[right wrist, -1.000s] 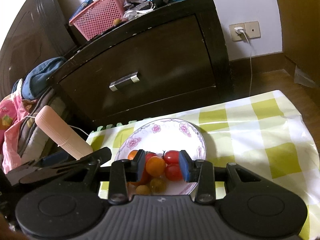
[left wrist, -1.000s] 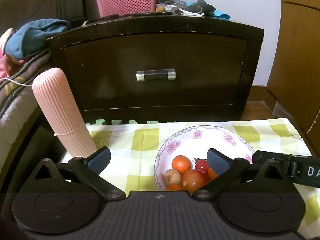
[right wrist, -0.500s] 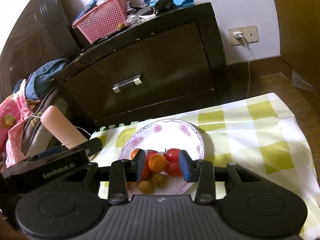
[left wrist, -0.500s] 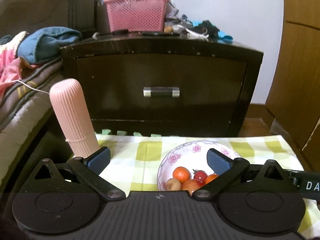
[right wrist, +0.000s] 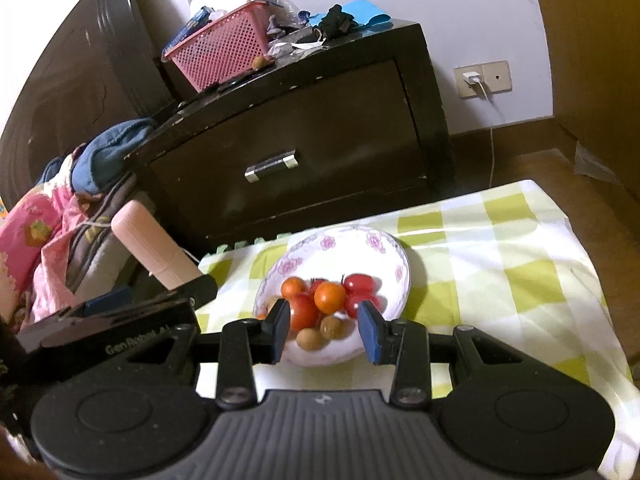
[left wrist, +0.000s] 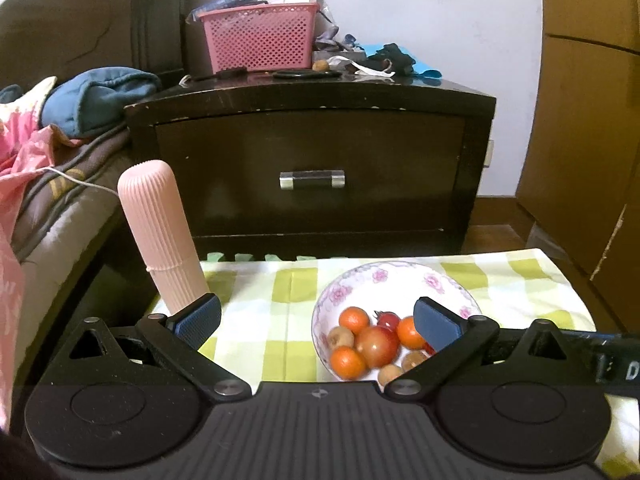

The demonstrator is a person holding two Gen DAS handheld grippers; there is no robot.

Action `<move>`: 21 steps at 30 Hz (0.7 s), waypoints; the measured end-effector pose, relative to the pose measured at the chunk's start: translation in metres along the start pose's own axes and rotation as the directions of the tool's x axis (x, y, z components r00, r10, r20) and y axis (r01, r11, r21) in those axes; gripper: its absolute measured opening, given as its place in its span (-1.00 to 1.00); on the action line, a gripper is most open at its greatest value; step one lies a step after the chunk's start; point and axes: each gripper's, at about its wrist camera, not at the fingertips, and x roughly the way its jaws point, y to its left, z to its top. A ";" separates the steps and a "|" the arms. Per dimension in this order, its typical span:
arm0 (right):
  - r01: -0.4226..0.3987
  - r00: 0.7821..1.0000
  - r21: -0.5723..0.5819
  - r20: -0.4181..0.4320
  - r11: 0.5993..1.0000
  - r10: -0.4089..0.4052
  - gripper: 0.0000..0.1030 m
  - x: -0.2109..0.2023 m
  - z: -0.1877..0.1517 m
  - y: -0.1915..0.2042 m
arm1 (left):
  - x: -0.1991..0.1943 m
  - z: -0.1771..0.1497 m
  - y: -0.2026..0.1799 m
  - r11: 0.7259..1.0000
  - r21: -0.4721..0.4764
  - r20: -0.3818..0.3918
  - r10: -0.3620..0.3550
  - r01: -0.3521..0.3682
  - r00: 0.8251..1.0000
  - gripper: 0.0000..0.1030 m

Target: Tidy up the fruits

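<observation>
1. Left gripper point(left wrist: 316, 318): jaws spread wide and empty, held above the near edge of the checked cloth point(left wrist: 256, 320). The pink ribbed cylinder point(left wrist: 160, 236) stands just beyond its left finger, at 10 o'clock from the bowl.
2. Fruits point(left wrist: 372, 340): all visible pieces (oranges, red tomatoes, small brown fruits) lie inside the floral bowl point(left wrist: 400, 274). No fruit is visible on the cloth.
3. Right gripper point(right wrist: 325, 330): jaws part-open and empty, hovering at the bowl's 6 o'clock rim, with an orange point(right wrist: 329, 297) ahead between them.
4. Task status (judgement): gathering appears complete or nearly complete; any remaining sorting cannot be determined.
5. View differences: the left wrist view shows the nightstand point(left wrist: 312, 160) top squarely, with the pink basket point(left wrist: 258, 38). The right wrist view alone shows the wall socket point(right wrist: 482, 79), the cloth at 3 o'clock of the bowl, and the left gripper's body.
</observation>
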 end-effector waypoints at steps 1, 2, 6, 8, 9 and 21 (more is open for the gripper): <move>0.006 1.000 -0.006 -0.004 1.000 -0.006 -0.15 -0.001 -0.003 0.001 | -0.003 -0.002 -0.001 1.000 0.004 -0.004 -0.003 0.003 1.000 1.00; 0.010 1.000 -0.011 -0.007 1.000 -0.010 -0.15 -0.003 -0.005 0.003 | -0.005 -0.004 -0.001 1.000 0.007 -0.005 -0.003 0.003 1.000 1.00; 0.017 1.000 -0.030 -0.010 0.999 -0.017 -0.15 -0.009 -0.012 0.009 | -0.013 -0.013 -0.003 1.000 0.025 -0.023 0.006 -0.005 1.000 1.00; 0.020 1.000 -0.038 -0.009 0.999 -0.020 -0.15 -0.012 -0.015 0.011 | -0.015 -0.018 -0.004 0.999 0.032 -0.036 0.006 -0.005 0.999 1.00; 0.024 1.000 -0.044 -0.008 0.999 -0.024 -0.15 -0.013 -0.017 0.012 | -0.017 -0.020 -0.004 0.999 0.034 -0.042 0.006 -0.004 0.999 1.00; 0.031 0.999 -0.058 -0.009 0.998 -0.032 -0.15 -0.037 -0.039 0.020 | -0.042 -0.034 0.000 0.999 0.042 -0.051 0.026 -0.023 0.998 1.00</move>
